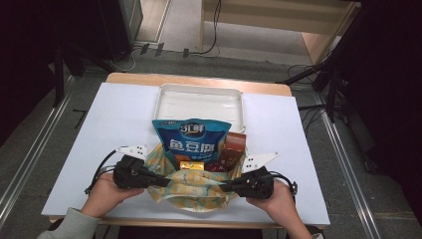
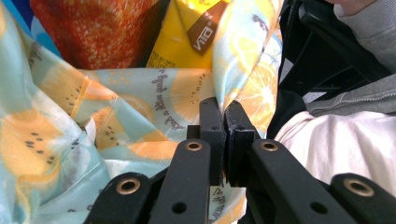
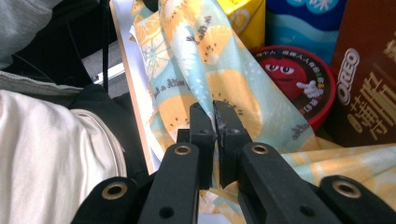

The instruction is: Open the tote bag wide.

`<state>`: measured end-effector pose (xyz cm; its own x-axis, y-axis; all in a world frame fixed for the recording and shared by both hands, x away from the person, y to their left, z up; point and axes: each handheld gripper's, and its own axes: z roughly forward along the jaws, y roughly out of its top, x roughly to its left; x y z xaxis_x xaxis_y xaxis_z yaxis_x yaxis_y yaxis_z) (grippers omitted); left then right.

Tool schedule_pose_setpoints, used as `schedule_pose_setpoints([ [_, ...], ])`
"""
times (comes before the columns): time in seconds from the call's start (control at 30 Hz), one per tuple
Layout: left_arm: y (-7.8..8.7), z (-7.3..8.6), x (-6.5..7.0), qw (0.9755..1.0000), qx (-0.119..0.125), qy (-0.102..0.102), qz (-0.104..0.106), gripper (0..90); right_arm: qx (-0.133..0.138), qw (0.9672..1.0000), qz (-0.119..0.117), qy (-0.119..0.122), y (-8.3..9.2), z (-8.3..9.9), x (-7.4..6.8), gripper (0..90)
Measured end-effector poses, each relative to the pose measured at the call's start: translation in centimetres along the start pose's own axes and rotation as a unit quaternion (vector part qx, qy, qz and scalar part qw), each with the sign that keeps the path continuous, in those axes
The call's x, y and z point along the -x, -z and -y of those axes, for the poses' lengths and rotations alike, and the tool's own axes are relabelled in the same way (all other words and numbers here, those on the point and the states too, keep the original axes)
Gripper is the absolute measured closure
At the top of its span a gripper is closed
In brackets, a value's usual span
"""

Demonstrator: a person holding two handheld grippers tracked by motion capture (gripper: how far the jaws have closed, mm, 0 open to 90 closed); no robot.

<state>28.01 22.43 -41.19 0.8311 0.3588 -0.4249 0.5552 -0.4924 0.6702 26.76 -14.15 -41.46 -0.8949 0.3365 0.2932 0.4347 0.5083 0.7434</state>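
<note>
Left claw point(image 2: 223, 122) clamped on bag point(image 1: 191, 191) edge, right claw point(image 3: 215, 122) likewise (snacks inside), on counter point(image 1: 89, 149).

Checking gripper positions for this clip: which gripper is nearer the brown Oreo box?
Right. The right gripper pinches the patterned cloth just below the Oreo box; the left gripper pinches the cloth's opposite side, farther away.

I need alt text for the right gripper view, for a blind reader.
The right tongs are shut on a fold of the fruit-print cloth. Behind it stand a red candy tub, a brown Oreo box and a blue snack bag.
</note>
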Motion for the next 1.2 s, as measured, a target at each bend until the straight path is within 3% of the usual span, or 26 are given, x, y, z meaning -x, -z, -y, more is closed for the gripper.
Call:
schedule_pose_setpoints([
  [0.27,-0.6,0.8,-0.6,0.9999,0.012,0.005,0.008,89.2,-0.006,1.0000,0.001,-0.001,-0.7,0.9,0.4,88.6],
  [0.67,-1.4,1.4,-1.7,0.9997,0.002,0.024,0.011,88.9,-0.004,0.9999,-0.006,0.014,-1.6,2.2,1.4,89.6],
  [1.0,-1.9,1.6,-2.4,0.9993,-0.014,0.035,0.003,88.9,-0.015,0.9998,-0.013,0.008,-2.2,2.8,2.2,89.8],
  [1.2,-1.8,1.9,-3.0,0.9990,-0.011,0.042,0.001,87.4,-0.017,0.9996,-0.020,0.007,-2.7,3.0,2.7,89.8],
])
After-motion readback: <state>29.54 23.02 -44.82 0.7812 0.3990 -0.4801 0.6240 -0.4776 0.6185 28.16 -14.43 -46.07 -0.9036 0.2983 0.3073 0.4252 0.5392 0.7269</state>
